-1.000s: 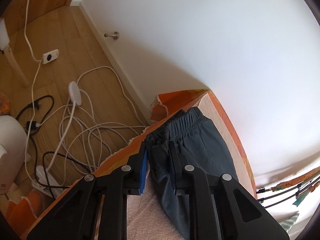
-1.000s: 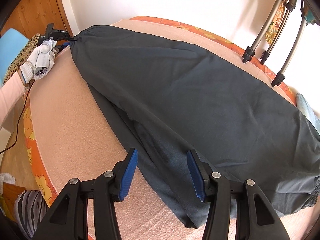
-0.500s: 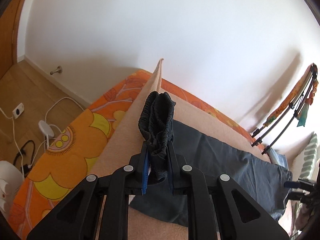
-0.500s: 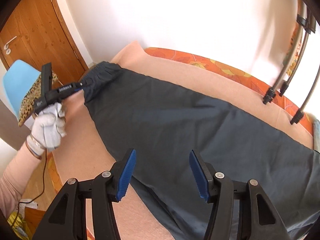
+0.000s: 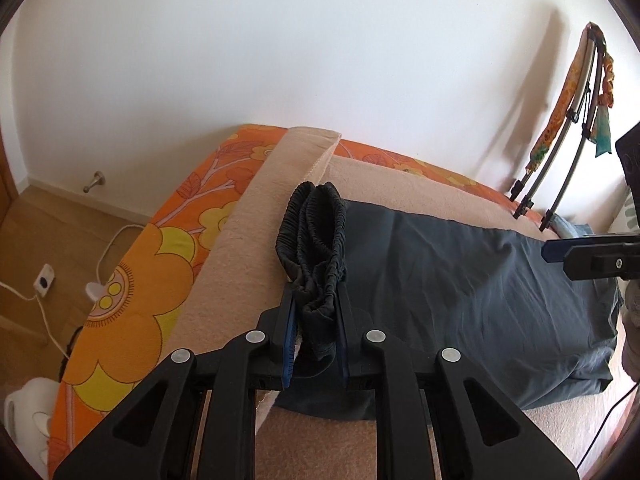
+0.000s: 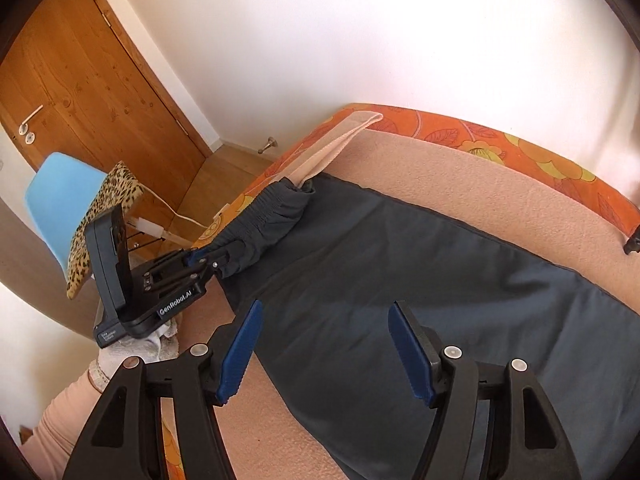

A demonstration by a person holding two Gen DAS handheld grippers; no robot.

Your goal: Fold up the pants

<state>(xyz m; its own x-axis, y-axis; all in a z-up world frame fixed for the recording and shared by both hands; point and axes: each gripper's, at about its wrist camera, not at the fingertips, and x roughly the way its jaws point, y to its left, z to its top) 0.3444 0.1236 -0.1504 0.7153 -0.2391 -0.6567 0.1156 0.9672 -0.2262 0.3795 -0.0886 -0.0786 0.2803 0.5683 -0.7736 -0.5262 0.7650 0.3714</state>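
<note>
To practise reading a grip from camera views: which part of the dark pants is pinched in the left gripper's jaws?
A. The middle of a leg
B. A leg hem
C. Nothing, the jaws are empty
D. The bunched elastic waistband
D: the left gripper has its jaws closed on the gathered, ribbed waistband, while the rest of the pants lies flat on the bed.

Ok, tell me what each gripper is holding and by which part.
The left gripper is shut on the pants at the bunched waistband. The right gripper, jaws just opening, holds nothing.
</note>
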